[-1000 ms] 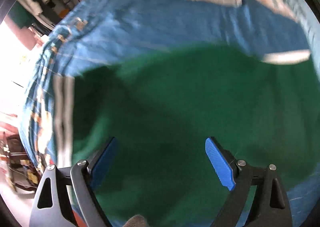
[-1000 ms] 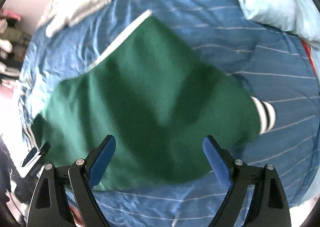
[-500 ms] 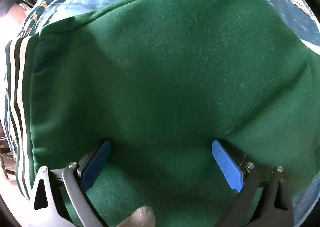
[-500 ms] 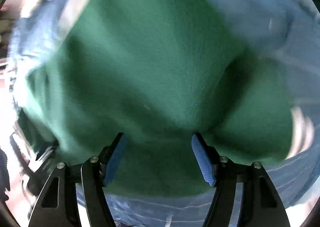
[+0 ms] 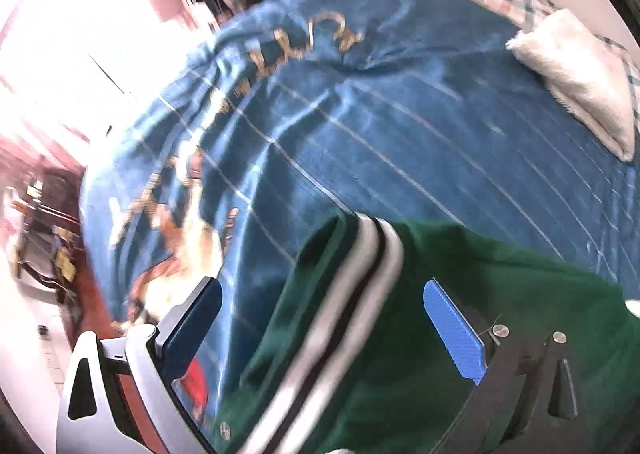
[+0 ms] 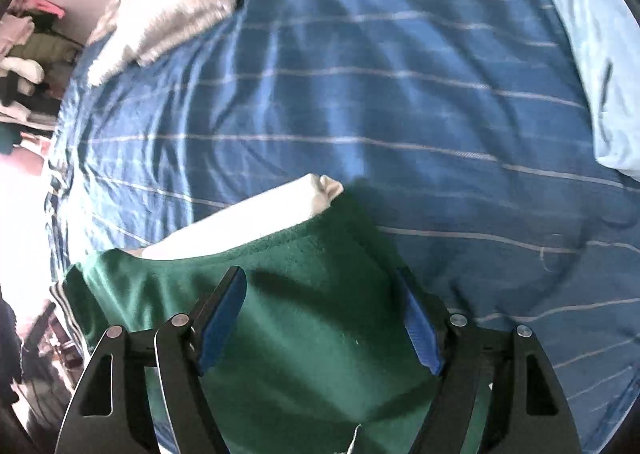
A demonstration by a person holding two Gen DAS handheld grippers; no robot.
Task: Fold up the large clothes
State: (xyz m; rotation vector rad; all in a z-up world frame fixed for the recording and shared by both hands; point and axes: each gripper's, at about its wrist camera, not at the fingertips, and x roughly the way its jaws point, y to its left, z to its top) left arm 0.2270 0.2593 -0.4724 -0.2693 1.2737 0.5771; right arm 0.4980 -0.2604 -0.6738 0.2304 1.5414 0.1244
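Both pairs of blue-padded fingers stand spread wide with nothing pinched between them, as far as I can see; my left gripper (image 5: 322,330) hangs over the striped end of the dark green fleece sweatshirt (image 5: 500,334), its right pad (image 5: 454,328) over green cloth and its left pad (image 5: 192,324) over the blue bedspread with thin white lines (image 5: 400,134); the white-and-black ribbed band (image 5: 352,318) runs between them, blurred; my right gripper (image 6: 322,324) sits over the same green sweatshirt (image 6: 304,354), both pads low against the fleece, though I cannot tell whether they touch it; a white ribbed strip (image 6: 256,218) lies along the garment's far edge, ending in a folded corner; the sweatshirt lies on the bedspread (image 6: 360,94) at the near side of the bed, the cover stretching away beyond it; a fluffy white pillow (image 5: 580,82) rests at the far right in the left view and at upper left (image 6: 172,2) in the right view; a pale blue cushion (image 6: 600,54) sits at the right edge; clothes hang by the wall (image 6: 24,50).
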